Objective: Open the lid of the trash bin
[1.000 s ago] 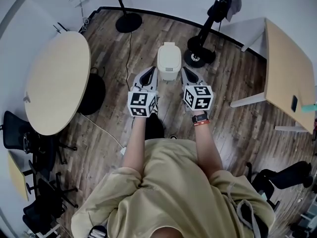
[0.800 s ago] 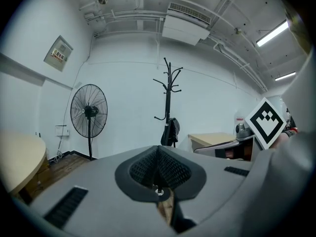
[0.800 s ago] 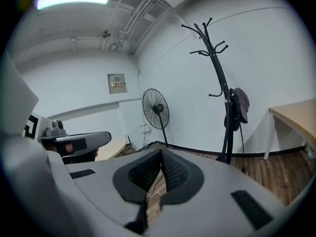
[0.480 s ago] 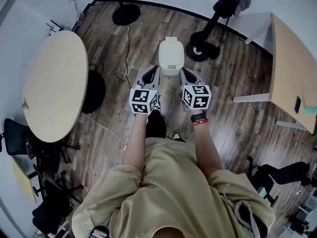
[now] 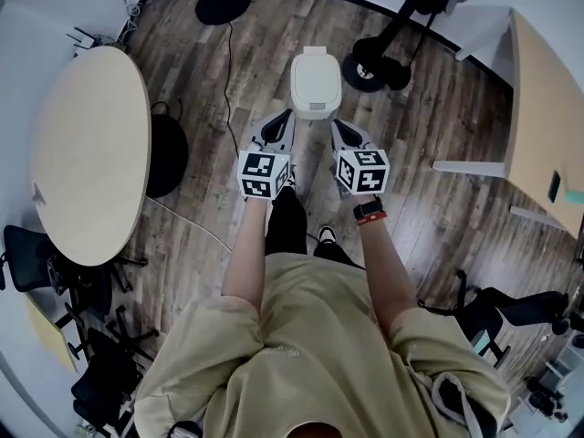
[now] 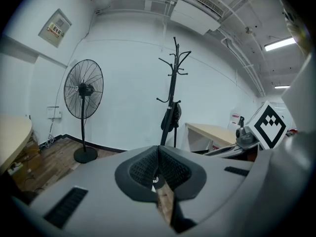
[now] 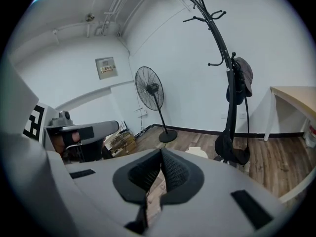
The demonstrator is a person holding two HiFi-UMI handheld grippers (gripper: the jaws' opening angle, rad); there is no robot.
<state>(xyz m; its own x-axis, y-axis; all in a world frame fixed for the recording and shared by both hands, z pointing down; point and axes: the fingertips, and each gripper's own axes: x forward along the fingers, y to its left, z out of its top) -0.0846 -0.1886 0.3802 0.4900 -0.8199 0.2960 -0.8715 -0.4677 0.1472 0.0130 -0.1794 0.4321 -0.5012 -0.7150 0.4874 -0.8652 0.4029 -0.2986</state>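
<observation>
A: Item 1, trash bin (image 5: pixel 316 84): white, lid shut, standing on the floor (image 5: pixel 228 89) at 12 o'clock from the person, just beyond the 2 gripper tips. Long axis runs 12 to 6; the front lip seems to face 6.

B: Jaws?

A: Left gripper (image 5: pixel 277 124), right gripper (image 5: pixel 339 130): both pressed together, holding nothing.

B: Risk?

A: Closed jaws could slide off the smooth lid, or shove the light bin away.

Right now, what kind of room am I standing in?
Probably an office or meeting room: a round table and a desk stand on wood flooring, an office chair sits at the edge, and a pedestal fan and coat stand stand by the white wall.
</observation>
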